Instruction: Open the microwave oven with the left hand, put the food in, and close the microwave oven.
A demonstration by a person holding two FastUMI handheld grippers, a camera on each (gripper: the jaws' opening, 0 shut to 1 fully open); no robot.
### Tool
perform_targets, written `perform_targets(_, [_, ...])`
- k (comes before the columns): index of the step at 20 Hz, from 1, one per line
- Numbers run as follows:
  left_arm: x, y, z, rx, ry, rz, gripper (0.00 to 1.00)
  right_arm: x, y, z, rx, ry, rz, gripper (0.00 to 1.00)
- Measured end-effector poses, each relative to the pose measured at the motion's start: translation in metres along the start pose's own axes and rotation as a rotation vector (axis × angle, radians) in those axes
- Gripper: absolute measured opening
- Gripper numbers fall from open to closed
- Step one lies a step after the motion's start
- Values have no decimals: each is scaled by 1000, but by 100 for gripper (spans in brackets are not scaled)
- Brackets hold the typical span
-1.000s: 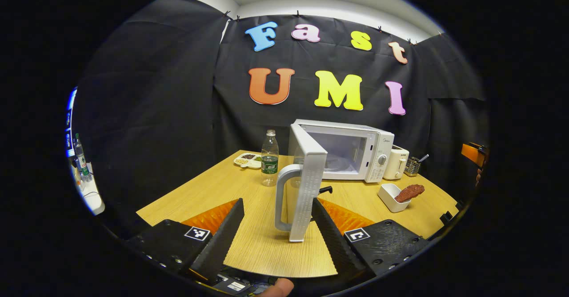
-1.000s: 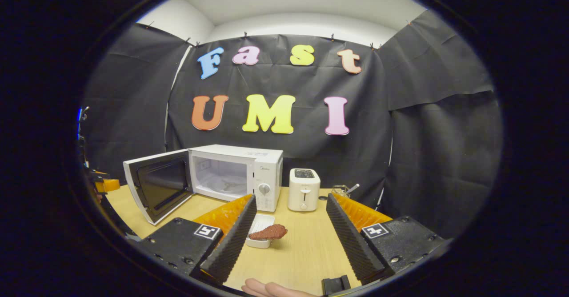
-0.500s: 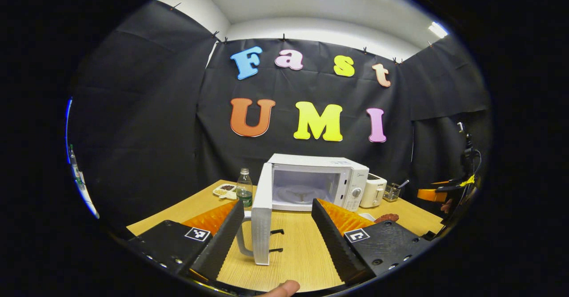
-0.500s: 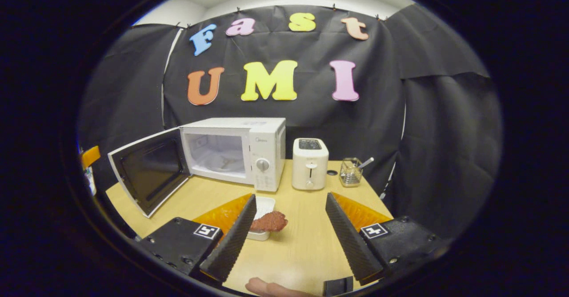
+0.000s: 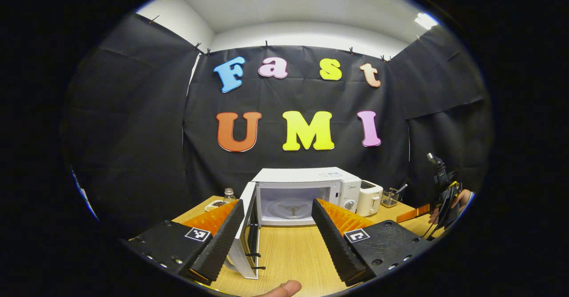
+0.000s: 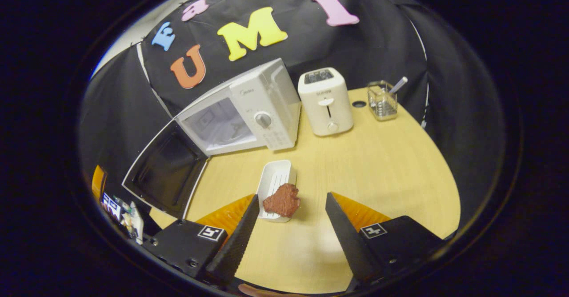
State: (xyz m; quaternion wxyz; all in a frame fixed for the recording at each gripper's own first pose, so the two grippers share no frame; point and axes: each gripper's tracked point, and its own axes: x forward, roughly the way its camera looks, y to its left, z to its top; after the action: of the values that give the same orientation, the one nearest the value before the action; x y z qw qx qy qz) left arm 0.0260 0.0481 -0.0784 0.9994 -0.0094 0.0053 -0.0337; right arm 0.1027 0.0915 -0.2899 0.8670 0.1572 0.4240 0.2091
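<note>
While the microwave oven (image 6: 249,110) stands with its door (image 6: 166,172) swung wide, both grippers' fingers (image 5: 224,241) (image 6: 233,243) are spread and empty, the right gripper (image 6: 289,239) above the food (image 6: 281,200) resting on its white dish (image 6: 274,181) on the worktop (image 6: 378,163).

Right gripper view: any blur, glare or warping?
Right gripper view: sharp, but tilted, with fisheye bending the table edge and microwave; soft sheen on the wood near the food. Left gripper view: level, ceiling lights blown out.
</note>
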Motion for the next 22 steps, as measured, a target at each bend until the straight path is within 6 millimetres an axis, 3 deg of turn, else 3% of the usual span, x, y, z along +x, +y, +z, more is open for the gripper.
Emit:
perform_targets(1, [0, -1, -1, 11, 2, 3, 94, 8, -4, -3, 42, 35, 10, 82])
perform_targets(2, [1, -3, -2, 21, 4, 6, 94, 14, -6, -5, 78, 63, 28, 94])
perform_targets(6, [1, -4, -14, 63, 37, 16, 95, 35, 1, -13, 230, 169, 152, 75])
perform_targets(7, [0, -2, -14, 71, 42, 21, 96, 40, 1, -12, 269, 173, 175, 43])
perform_targets(9, [-4, 2, -15, 70, 43, 28, 97, 39, 2, -12, 282, 175, 200, 16])
perform_targets(18, [-31, 21, -1, 7, -7, 15, 97, -4, 31, -3, 90, 62, 114, 12])
perform_targets(19, [-35, 24, 0, -8, -13, 14, 97, -7, 35, -1, 61, 50, 95, 2])
perform_targets(20, [-38, 28, 2, -18, -20, 17, 96, -11, 39, -1, 29, 36, 80, 12])
perform_targets(22, [-46, 36, 4, -27, -32, 20, 97, -16, 50, 0, -38, 12, 53, 10])
